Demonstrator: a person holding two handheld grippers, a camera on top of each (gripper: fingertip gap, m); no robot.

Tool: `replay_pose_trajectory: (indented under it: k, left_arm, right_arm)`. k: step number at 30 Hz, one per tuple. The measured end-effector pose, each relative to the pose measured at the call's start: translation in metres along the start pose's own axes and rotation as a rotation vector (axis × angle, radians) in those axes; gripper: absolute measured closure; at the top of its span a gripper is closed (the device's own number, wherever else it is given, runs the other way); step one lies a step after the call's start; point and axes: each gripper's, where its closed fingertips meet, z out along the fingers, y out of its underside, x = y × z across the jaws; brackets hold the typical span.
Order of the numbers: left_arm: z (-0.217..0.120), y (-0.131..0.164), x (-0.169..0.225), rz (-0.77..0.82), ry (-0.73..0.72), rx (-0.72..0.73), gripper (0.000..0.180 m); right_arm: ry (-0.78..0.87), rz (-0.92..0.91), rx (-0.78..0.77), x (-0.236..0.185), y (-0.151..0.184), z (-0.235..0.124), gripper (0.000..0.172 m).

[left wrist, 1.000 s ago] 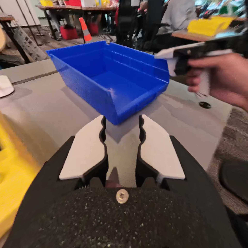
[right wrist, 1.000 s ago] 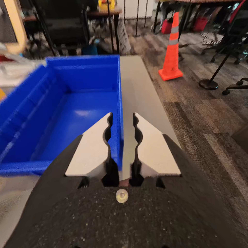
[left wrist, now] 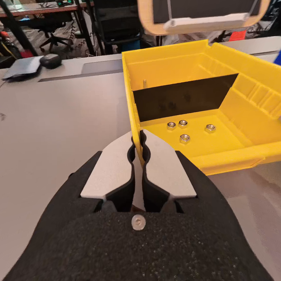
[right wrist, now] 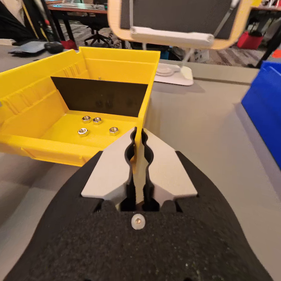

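Yellow bin sits on grey table, long axis toward 12 o'clock. Left tool clamps its left wall, right tool its right wall, both narrow, pads pressing. Four nuts in the front compartment. Only the right view shows blue bin at 3 o'clock.

grey table, office chair, patterned carpet
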Motion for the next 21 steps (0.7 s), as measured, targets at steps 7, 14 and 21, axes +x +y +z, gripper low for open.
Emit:
replay_pose_trajectory:
  k: [7, 14, 21]
  left_arm:
    - [-0.014, 0.016, -0.116, -0.002, -0.068, 0.018, 0.177]
    - [-0.006, 0.031, -0.156, -0.177, -0.108, 0.032, 0.177]
    - [-0.014, 0.035, -0.157, -0.134, -0.184, -0.018, 0.161]
  right_arm:
    - [-0.054, -0.123, 0.028, -0.113, -0.003, 0.031, 0.167]
    - [-0.166, -0.115, -0.021, -0.151, 0.012, 0.037, 0.161]
    - [-0.571, -0.021, -0.192, -0.132, 0.022, -0.011, 0.142]
